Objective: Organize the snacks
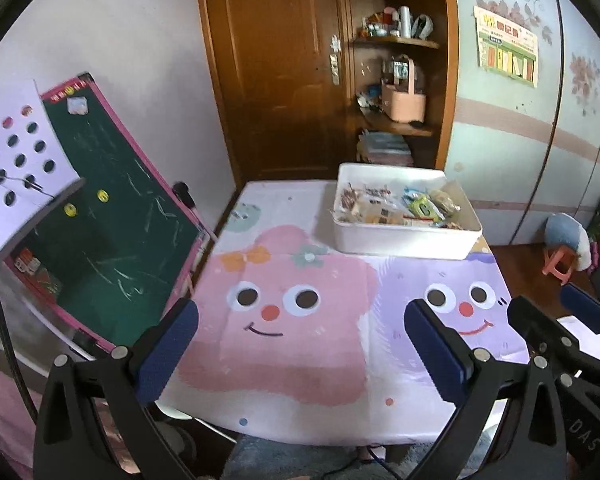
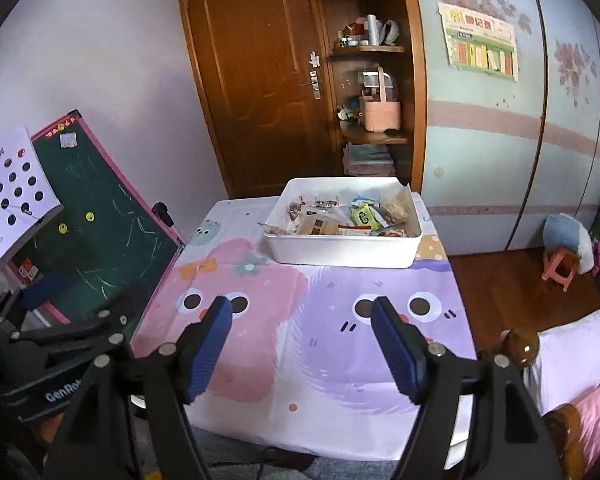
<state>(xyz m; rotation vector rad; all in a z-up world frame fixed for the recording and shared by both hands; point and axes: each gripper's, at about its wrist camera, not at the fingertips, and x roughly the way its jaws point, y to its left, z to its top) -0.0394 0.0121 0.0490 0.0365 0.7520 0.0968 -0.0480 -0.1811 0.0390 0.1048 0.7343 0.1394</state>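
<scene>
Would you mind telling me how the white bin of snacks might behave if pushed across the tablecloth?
The white bin looks rigid and low, so tipping seems unlikely. The wrapped snacks inside lie loose and may shift. The tablecloth could bunch under it rather than let it slide.

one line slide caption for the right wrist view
Open right gripper over cartoon tablecloth, facing white snack bin.

Left gripper point(image 1: 300, 344) and right gripper point(image 2: 302, 346) gape, empty.

Soft, even indoor light without hard shadows. Both views bend strongly at the dark corners (fisheye lens). The near parts look slightly blurred.
</scene>
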